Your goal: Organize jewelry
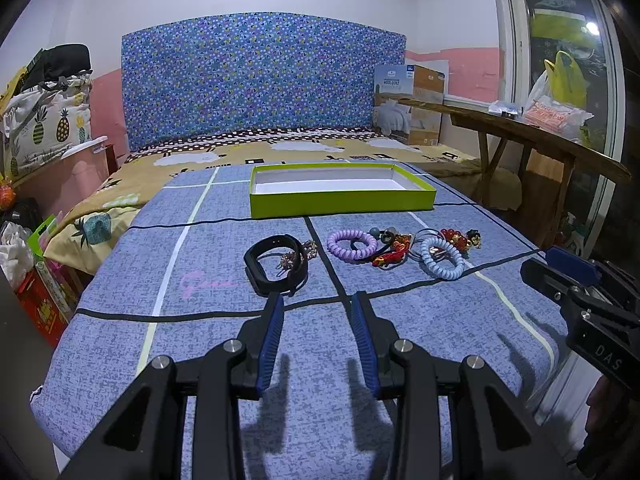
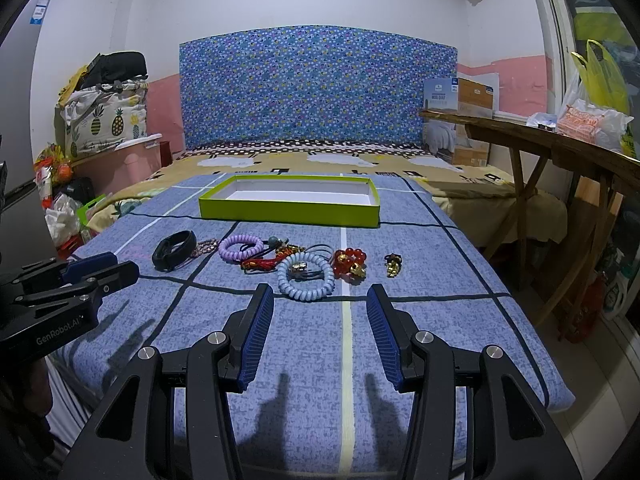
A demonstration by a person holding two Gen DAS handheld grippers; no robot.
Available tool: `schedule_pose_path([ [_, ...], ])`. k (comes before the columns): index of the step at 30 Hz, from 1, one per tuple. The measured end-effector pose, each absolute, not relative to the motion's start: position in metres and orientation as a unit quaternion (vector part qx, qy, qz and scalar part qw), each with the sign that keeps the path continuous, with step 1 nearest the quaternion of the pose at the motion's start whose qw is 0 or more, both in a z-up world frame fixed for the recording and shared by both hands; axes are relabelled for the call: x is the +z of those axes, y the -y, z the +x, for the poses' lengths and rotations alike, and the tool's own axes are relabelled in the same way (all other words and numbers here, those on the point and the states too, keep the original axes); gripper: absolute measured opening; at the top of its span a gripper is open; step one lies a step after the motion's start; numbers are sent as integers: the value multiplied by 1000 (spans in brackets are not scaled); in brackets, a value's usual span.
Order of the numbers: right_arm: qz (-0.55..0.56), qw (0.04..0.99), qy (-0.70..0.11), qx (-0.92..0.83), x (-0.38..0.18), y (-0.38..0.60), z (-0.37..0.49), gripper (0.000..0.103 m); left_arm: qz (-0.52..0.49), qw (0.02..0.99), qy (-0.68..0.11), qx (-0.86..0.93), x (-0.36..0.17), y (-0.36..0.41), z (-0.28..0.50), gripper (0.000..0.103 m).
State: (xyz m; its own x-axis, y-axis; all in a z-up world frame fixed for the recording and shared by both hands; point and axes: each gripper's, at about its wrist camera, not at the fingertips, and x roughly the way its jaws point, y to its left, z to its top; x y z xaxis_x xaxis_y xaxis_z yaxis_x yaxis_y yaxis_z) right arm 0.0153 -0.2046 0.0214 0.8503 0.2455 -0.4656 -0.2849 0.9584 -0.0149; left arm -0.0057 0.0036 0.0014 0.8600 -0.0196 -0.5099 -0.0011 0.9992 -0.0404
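Observation:
An empty lime-green box lies on the blue checked blanket, behind a row of jewelry. From left: a black wristband, a purple coil band, a red knotted charm, a light-blue coil band, a red bead bracelet and a small gold charm. My left gripper is open and empty, just short of the wristband. My right gripper is open and empty, just short of the light-blue band.
The blanket covers a bed with a blue patterned headboard. A wooden bench with bags stands on the right. Bags and boxes crowd the floor on the left. The bed's front edge lies below the grippers.

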Motion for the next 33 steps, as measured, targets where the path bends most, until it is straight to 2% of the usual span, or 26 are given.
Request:
schedule_pose_path([
  [33,-43,961,-236,137,25,204,15,49,-20,964,-266,-5,1,-3,-4,37],
])
